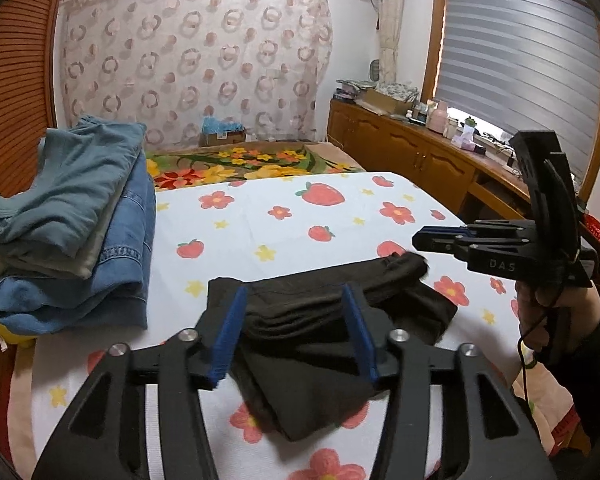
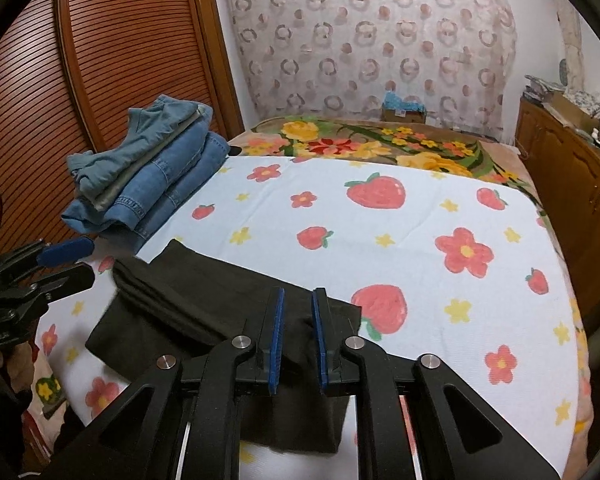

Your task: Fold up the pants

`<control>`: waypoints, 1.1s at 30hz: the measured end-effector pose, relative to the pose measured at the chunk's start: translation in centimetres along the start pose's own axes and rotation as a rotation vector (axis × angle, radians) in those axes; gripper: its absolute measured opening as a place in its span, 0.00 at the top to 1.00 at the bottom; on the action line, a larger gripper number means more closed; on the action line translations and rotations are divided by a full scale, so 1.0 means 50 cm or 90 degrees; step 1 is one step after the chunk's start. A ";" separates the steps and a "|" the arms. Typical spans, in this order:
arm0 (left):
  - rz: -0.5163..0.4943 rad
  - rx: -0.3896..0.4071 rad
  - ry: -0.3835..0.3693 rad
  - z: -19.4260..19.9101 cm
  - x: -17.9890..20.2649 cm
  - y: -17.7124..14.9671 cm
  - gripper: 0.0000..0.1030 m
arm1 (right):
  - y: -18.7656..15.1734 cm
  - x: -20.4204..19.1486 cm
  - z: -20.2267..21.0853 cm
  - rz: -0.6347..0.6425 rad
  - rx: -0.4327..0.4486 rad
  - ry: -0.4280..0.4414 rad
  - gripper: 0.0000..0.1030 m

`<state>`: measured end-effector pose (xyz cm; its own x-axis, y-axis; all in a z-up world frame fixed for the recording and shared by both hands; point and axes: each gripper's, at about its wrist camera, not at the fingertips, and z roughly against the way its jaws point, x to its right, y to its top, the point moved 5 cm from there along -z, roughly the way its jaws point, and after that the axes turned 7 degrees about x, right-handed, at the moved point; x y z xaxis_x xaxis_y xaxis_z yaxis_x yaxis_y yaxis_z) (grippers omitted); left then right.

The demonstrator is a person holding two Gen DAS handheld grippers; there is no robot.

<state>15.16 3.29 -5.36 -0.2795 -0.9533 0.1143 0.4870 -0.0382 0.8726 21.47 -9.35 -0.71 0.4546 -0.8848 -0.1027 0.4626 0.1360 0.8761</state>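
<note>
Your folded black fabric pants lie on the strawberry-print bed sheet. Left gripper fingers apart; right gripper fingers narrowly apart, clamping nothing. Folded blue denim stack at ten o'clock.

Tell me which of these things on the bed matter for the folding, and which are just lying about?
Part of the job:
black pants
left gripper
right gripper
strawberry sheet

Just lying about:
stack of folded jeans
floral blanket
cardboard box
sideboard clutter

Black pants; white sheet — red strawberries, flowers, yellow stars; blue denim stack
</note>
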 end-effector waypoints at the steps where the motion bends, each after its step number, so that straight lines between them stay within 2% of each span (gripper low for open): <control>1: 0.000 -0.001 0.000 0.000 -0.001 -0.002 0.36 | -0.001 0.000 0.006 0.003 0.002 -0.001 0.84; 3: 0.001 -0.002 0.001 0.003 -0.003 -0.010 0.29 | -0.007 0.001 0.016 0.009 0.004 -0.004 0.78; 5: 0.005 -0.008 0.002 0.005 -0.006 -0.025 0.27 | -0.018 0.002 0.026 0.018 0.000 -0.012 0.68; 14: 0.020 -0.061 -0.004 0.008 -0.007 -0.123 0.29 | -0.108 0.010 0.065 0.028 -0.048 0.002 0.67; 18: 0.015 -0.078 -0.012 0.003 0.001 -0.146 0.41 | -0.131 0.015 0.068 0.024 -0.061 0.006 0.67; 21: 0.012 -0.087 -0.016 -0.004 0.007 -0.155 0.58 | -0.138 0.019 0.067 0.015 -0.065 0.007 0.67; 28: 0.005 -0.093 -0.013 -0.019 0.007 -0.155 0.64 | -0.141 0.023 0.054 0.005 -0.068 0.020 0.67; 29: 0.003 -0.092 -0.013 -0.021 0.007 -0.154 0.66 | -0.141 0.024 0.050 0.003 -0.068 0.021 0.76; 30: 0.001 -0.092 -0.013 -0.021 0.007 -0.154 0.72 | -0.142 0.023 0.050 0.002 -0.067 0.025 0.89; 31: -0.001 -0.089 -0.010 -0.020 0.006 -0.154 0.84 | -0.143 0.023 0.051 0.002 -0.066 0.033 0.94; 32: -0.002 -0.084 -0.004 -0.018 0.003 -0.153 0.87 | -0.144 0.022 0.053 0.007 -0.065 0.035 0.96; 33: 0.002 -0.074 -0.002 -0.012 0.001 -0.150 0.87 | -0.143 0.024 0.061 0.020 -0.053 0.014 0.96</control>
<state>12.02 3.36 -12.18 -0.2812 -0.9523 0.1183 0.5808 -0.0707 0.8109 16.42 -12.73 -5.65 0.4862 -0.8694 -0.0879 0.5094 0.2002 0.8369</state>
